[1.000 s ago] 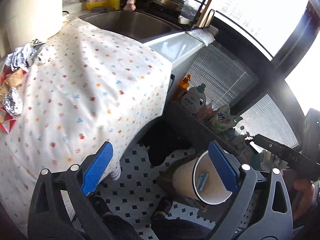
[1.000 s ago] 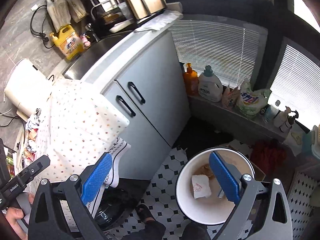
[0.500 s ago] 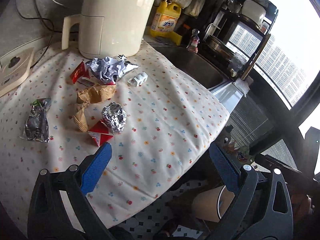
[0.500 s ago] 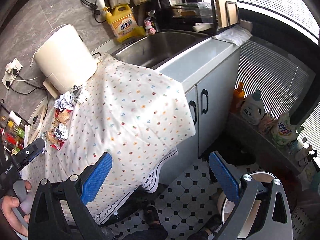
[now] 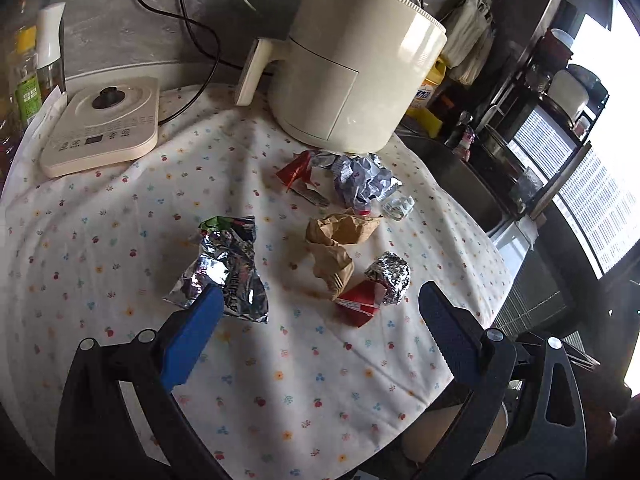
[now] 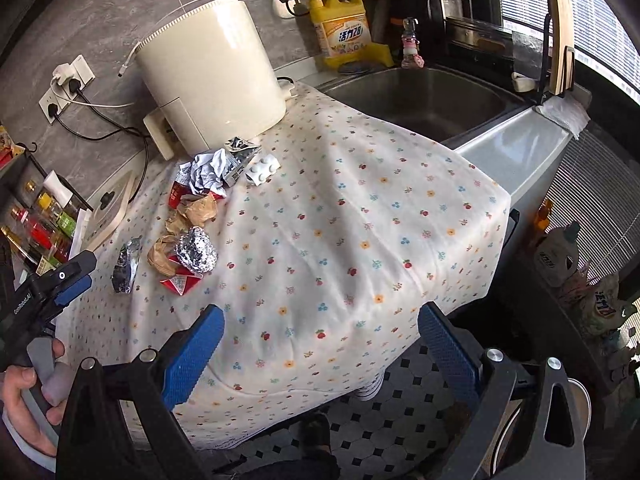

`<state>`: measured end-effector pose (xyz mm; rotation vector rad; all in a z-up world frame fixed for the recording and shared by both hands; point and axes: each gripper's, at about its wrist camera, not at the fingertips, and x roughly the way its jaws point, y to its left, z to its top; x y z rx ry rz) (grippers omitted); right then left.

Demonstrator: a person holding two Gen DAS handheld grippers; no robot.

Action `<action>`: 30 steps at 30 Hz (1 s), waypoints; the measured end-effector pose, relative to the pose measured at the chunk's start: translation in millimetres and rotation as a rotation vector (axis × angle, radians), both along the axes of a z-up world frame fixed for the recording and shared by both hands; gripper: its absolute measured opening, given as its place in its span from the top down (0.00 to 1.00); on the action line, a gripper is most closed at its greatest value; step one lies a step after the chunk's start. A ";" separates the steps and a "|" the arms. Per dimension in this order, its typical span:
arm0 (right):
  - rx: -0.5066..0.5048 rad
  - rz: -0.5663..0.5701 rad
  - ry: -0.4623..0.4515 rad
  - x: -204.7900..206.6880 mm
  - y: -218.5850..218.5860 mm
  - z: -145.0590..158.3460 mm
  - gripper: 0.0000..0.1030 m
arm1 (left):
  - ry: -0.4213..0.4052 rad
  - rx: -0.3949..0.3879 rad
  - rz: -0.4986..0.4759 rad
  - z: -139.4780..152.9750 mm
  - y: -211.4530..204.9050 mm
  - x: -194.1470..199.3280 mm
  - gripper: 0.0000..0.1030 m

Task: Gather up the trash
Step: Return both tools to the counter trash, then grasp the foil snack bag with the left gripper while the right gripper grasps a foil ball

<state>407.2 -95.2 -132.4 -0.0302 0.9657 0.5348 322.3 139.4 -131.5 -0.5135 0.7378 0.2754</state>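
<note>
On the flower-print tablecloth (image 5: 120, 240) the trash lies loose, from left to right: one silver foil snack wrapper (image 5: 224, 268), one crumpled brown paper bag (image 5: 336, 240), two red packets, one (image 5: 296, 170) near the cream air fryer (image 5: 352, 76) and one (image 5: 358, 306) under the single foil ball (image 5: 390, 276), then one crumpled white paper wad (image 5: 360, 178) and one small clear plastic piece (image 5: 398, 208). The left gripper (image 5: 316, 340) hovers over the near cloth, blue fingers wide apart and empty, the wrapper just beyond its left fingertip. The right gripper (image 6: 318, 350) also stands spread and empty, over the cloth's overhanging edge, well apart from the trash; one white bin (image 6: 576, 412) shows at the lower right, on the tiled floor.
</note>
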 end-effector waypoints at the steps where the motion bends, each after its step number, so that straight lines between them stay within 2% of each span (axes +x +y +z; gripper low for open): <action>1: 0.002 0.003 -0.003 -0.6 6.3 0.2 0.08 | 0.007 0.005 0.007 -1.8 7.1 -0.7 0.06; 7: 0.024 -0.022 0.004 -4.3 27.8 -6.2 0.08 | 0.062 0.025 -0.006 -17.4 36.7 6.4 0.06; 15: 0.034 -0.069 0.040 -7.3 36.6 -17.0 0.08 | 0.181 0.047 -0.049 -50.9 49.9 33.4 0.11; 16: 0.030 -0.058 0.050 -7.0 39.9 -18.0 0.08 | 0.193 0.043 -0.052 -55.3 51.1 35.4 0.14; 17: 0.027 -0.044 0.054 -7.1 43.5 -18.5 0.08 | 0.209 0.038 -0.055 -59.9 51.9 37.3 0.25; 19: 0.023 -0.018 0.053 -7.2 52.2 -18.3 0.09 | 0.206 0.062 -0.060 -61.0 50.5 37.3 0.37; 21: 0.028 0.017 0.067 -4.2 62.3 -18.2 0.15 | 0.197 0.053 -0.063 -60.0 51.7 35.4 0.53; 23: 0.028 0.049 0.079 0.2 73.7 -18.5 0.23 | 0.181 0.033 -0.053 -58.0 55.0 29.7 0.63; 27: 0.014 0.114 0.094 10.2 96.7 -20.5 0.38 | 0.154 0.014 -0.008 -52.7 62.9 8.3 0.76; 30: 0.014 0.143 0.107 18.7 111.0 -22.4 0.39 | 0.130 -0.005 0.031 -48.2 69.7 -10.3 0.78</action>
